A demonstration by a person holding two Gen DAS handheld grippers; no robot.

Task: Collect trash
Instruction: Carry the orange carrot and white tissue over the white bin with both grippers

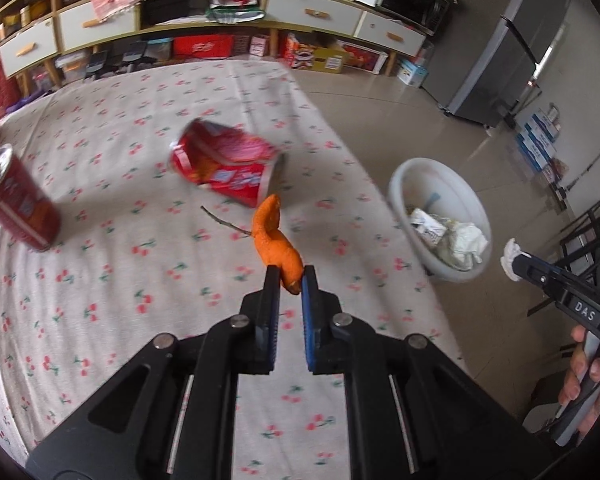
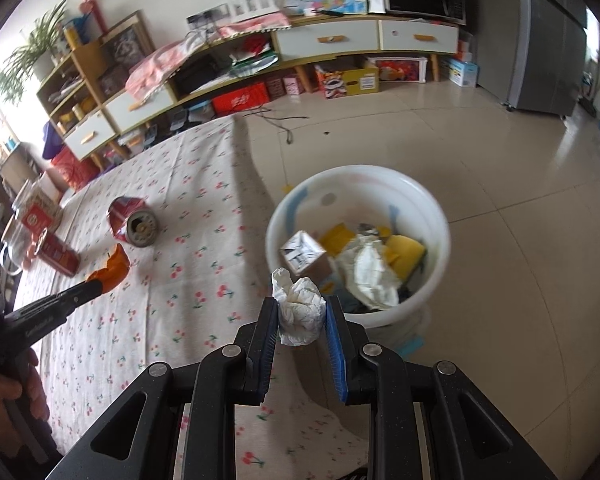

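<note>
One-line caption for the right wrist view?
Right tool holds crumpled tissue near the white bin; crushed can lies on the table.

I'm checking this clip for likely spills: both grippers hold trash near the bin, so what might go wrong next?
1. The right gripper holds the crumpled tissue short of the white bin; released here, it may miss.
2. The left gripper pinches only the orange peel's lower end, so it may slip out onto the tablecloth.
</note>
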